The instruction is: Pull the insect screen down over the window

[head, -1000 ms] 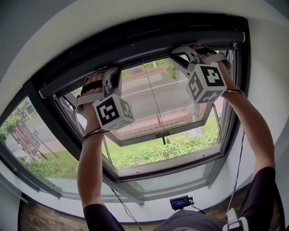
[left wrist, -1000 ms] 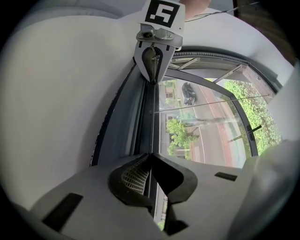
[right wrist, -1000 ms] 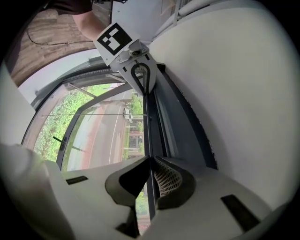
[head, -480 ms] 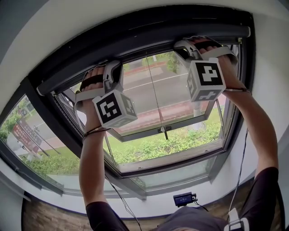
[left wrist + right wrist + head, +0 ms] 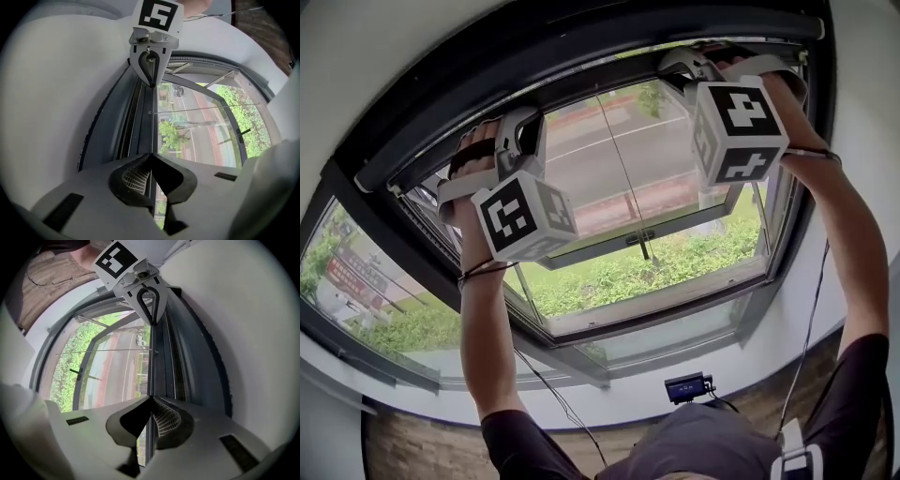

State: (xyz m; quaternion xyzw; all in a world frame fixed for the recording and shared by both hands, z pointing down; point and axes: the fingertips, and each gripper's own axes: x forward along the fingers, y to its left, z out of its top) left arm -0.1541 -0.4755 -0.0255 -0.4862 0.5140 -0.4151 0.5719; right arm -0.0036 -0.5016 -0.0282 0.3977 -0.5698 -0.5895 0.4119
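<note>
Left gripper (image 5: 151, 154): my jaws have just closed the last bit, pinching the pull bar (image 5: 152, 122). Right gripper (image 5: 151, 397): clenched on the same bar. Both ends held; I judge the downward pull can start.

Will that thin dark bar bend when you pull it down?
Probably not: the bar runs dead straight between the left gripper and right gripper, so it looks stiff. Its clamped edge is thin, so it might slip. Held at two spots, it should stay level.

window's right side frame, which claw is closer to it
Right. The right claw grips the screen bar near that frame; the left claw grips it toward the far end.
</note>
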